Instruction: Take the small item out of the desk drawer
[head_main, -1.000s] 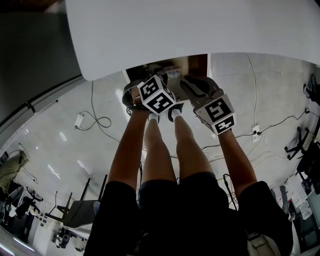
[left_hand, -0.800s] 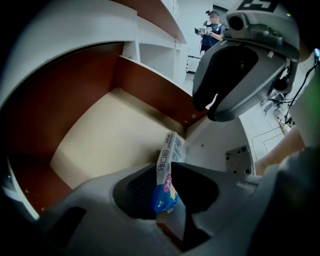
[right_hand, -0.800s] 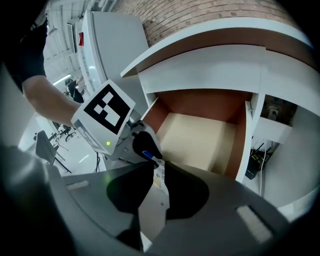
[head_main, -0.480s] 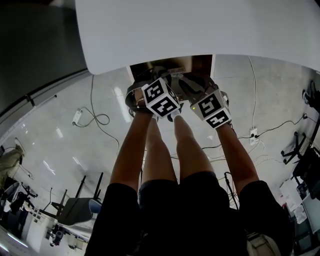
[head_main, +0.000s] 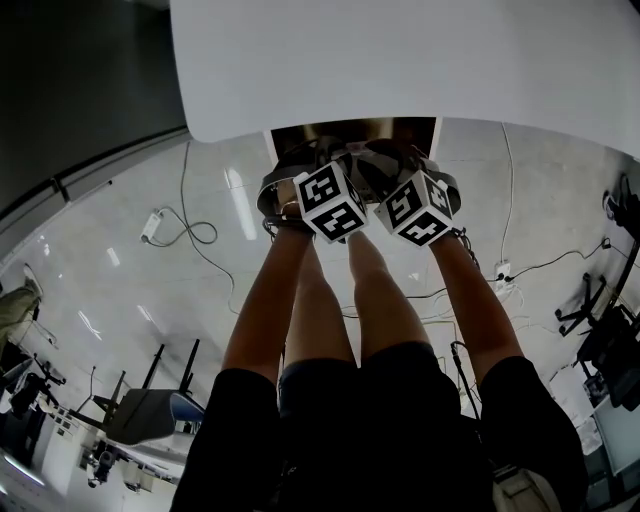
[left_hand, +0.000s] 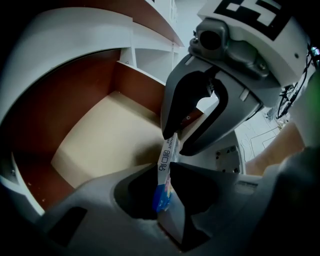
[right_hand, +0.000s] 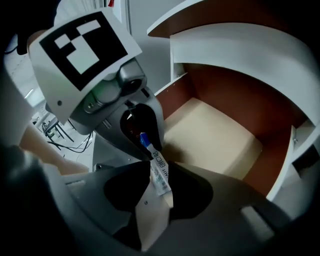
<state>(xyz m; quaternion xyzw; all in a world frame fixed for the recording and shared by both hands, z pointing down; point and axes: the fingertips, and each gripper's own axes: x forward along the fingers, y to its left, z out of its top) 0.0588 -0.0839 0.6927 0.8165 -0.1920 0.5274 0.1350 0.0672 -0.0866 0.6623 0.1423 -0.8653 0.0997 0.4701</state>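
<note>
Both grippers meet nose to nose just in front of the open drawer, under the edge of the white desk top. The small packet is already clear of the drawer. It hangs in the air on the person's side of the drawer, and the pale drawer floor behind it looks bare. The left gripper has its jaws pinched on the packet's blue end. The right gripper has the white printed end between its jaws, and those jaws are opening. Its pads seem to have let go, though the close angle makes that hard to be sure of. The packet's long axis runs straight from one gripper to the other, roughly along the drawer's front, and its thin edge faces each camera. I judge this to be a hand-over that ends with the left gripper as the only holder. So the next move likely depends on the left gripper carrying the packet away from the drawer while the right one backs off along that axis.
</note>
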